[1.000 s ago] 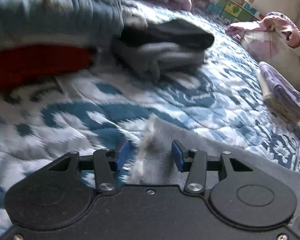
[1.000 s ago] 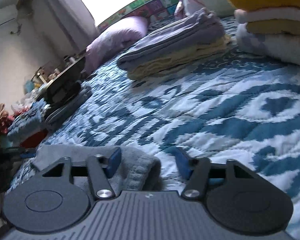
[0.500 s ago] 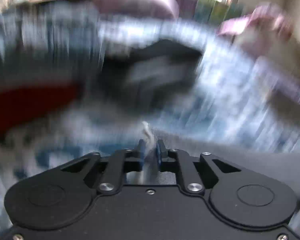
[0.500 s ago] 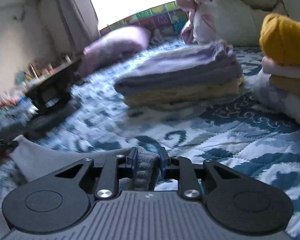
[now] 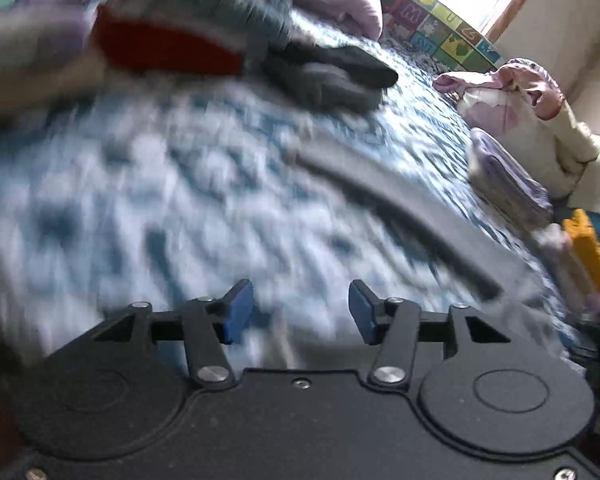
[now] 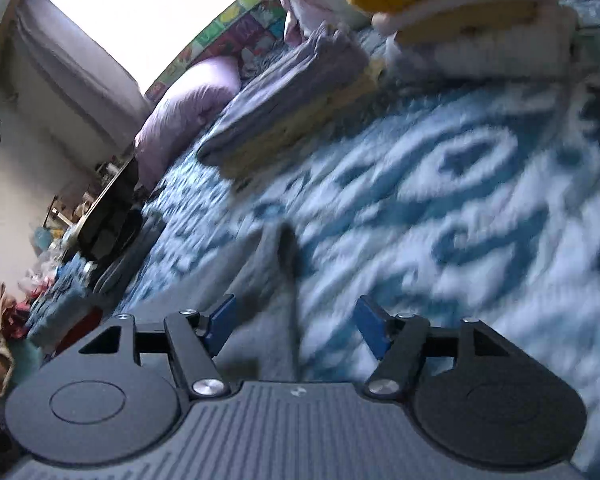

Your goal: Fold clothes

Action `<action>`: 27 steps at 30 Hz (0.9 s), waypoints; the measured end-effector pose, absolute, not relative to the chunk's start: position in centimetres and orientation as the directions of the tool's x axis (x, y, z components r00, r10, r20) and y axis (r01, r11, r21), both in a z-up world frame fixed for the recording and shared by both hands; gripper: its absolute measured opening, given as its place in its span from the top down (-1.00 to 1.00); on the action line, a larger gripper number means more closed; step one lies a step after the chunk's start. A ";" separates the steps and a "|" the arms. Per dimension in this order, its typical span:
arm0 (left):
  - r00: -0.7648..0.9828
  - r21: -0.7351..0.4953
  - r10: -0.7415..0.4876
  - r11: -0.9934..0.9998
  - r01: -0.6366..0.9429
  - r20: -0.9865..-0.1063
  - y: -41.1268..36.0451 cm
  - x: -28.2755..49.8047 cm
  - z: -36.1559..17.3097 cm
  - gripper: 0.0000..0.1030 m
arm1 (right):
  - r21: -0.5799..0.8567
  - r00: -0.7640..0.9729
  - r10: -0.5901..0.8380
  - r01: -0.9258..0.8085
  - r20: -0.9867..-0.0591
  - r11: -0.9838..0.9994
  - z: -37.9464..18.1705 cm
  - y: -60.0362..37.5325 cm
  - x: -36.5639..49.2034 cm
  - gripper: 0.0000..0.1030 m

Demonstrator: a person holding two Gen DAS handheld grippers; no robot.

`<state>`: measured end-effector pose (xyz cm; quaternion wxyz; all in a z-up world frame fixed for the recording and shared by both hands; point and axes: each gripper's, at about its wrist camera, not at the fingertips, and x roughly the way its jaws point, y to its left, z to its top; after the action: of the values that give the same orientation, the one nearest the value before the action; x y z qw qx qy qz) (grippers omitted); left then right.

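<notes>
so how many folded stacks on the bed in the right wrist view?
2 clearly: a purple-and-yellow stack mid-bed, and a yellow-topped stack at upper right. The dark pile at far left is too blurred to judge; more may be hidden.

A bed quilt (image 6: 480, 184) carries everything. A long garment (image 5: 400, 196) lies flat across its middle. Beyond it sits a folded pile (image 5: 332, 76), with a pillow (image 6: 188, 108) behind. Another folded stack (image 6: 292, 92) rests toward the far side, beside heaped bedding (image 6: 480, 40).
</notes>
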<state>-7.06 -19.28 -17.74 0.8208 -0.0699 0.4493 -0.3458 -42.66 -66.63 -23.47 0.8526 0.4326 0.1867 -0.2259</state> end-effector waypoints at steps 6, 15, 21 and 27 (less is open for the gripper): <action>0.339 -0.448 -0.617 0.768 0.458 -0.711 -18.4 -10.8 -20.6 0.02 | 0.630 0.805 -0.201 0.569 -0.558 0.528 -23.7 -62.9 -43.1 -0.29; 0.470 -0.451 -0.656 0.751 0.482 -0.591 -20.0 -11.5 -15.7 0.88 | 0.594 0.818 -0.293 0.565 -0.495 0.573 -22.0 -61.8 -44.5 0.55; 0.429 -0.284 -0.502 0.832 0.477 -0.751 -20.9 -10.2 -20.2 0.68 | 0.472 0.725 -0.264 0.636 -0.636 0.611 -23.4 -61.1 -43.2 0.52; 0.579 -0.102 -0.452 0.839 0.535 -0.678 -21.6 -13.6 -17.4 0.42 | 0.488 0.749 -0.320 0.634 -0.580 0.599 -22.7 -60.6 -45.3 0.08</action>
<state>-13.55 -21.60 -17.40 0.8868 0.0567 0.3647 -0.2782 -45.28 -60.62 -22.69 0.8662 0.3527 0.2224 -0.2755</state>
